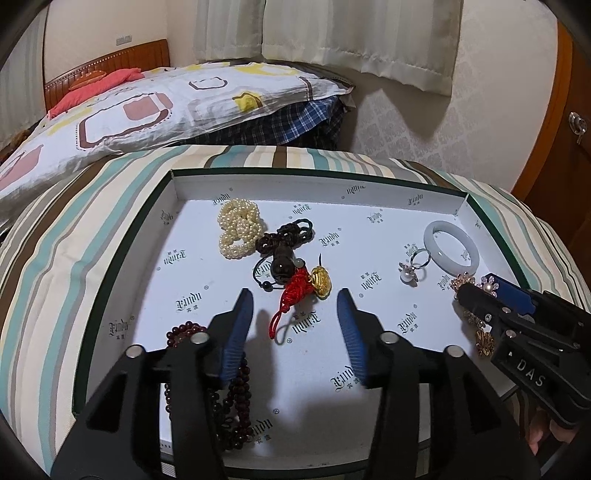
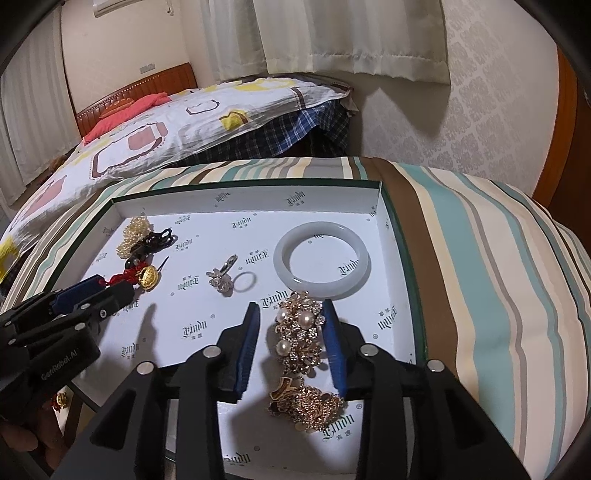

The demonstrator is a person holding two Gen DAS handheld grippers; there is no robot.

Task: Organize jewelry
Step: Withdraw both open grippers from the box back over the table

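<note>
A white printed tray [image 1: 369, 354] holds jewelry. My left gripper [image 1: 295, 299] is open over the tray floor, just in front of a red-corded gold charm [image 1: 319, 280]. A dark red bead strand [image 1: 236, 398] lies under its left finger. My right gripper [image 2: 291, 314] is open with its fingers on either side of a gold flower bracelet with pearls [image 2: 299, 332]; its right finger touches the bracelet. A white jade bangle [image 2: 321, 254], a pearl ring [image 2: 225, 282], a pearl strand [image 1: 238, 229] and a dark bead pendant [image 1: 280, 254] lie farther back.
The tray [image 2: 417, 325] sits on a striped cushion [image 2: 498, 295]. A bed with a patterned pillow [image 1: 147, 107] lies behind, curtains [image 1: 332, 33] and a papered wall beyond. A wooden door [image 1: 565, 129] is at the right.
</note>
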